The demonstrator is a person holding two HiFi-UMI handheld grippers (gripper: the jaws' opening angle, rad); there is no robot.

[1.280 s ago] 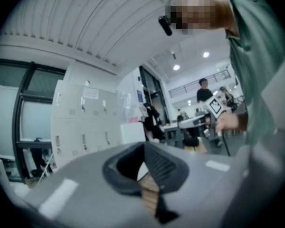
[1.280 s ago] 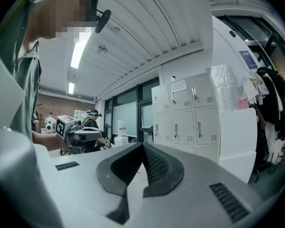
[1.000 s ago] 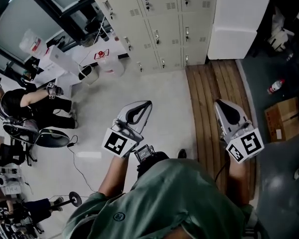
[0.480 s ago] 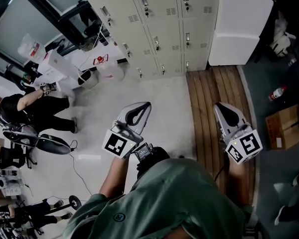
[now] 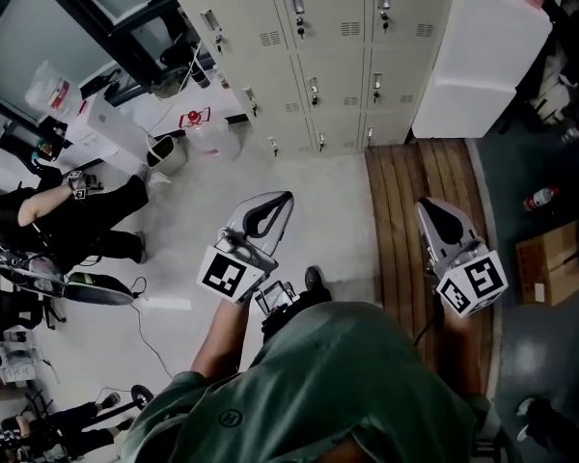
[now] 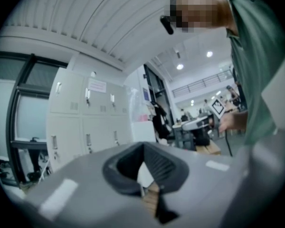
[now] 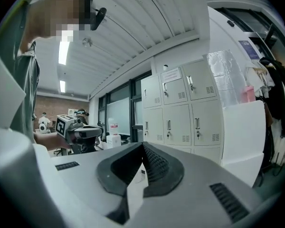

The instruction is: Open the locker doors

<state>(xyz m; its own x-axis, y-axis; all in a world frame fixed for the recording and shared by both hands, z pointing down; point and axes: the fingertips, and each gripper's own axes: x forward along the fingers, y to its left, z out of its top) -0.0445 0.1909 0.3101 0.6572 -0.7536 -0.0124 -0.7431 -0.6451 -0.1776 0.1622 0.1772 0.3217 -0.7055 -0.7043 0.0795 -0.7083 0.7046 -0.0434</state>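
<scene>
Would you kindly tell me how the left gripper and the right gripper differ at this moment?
The left gripper hangs over the pale floor, while the right gripper hangs over the wooden boards. In the head view the left gripper's tip slants rightward and the right gripper's tip slants leftward, so they converge. Both are shut, hold nothing, and are well short of the lockers, whose visible doors look closed.

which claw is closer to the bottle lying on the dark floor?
Right. The right claw is over the wooden planks, with the bottle off to its right. The left claw is over the pale floor, farther left still.
</scene>
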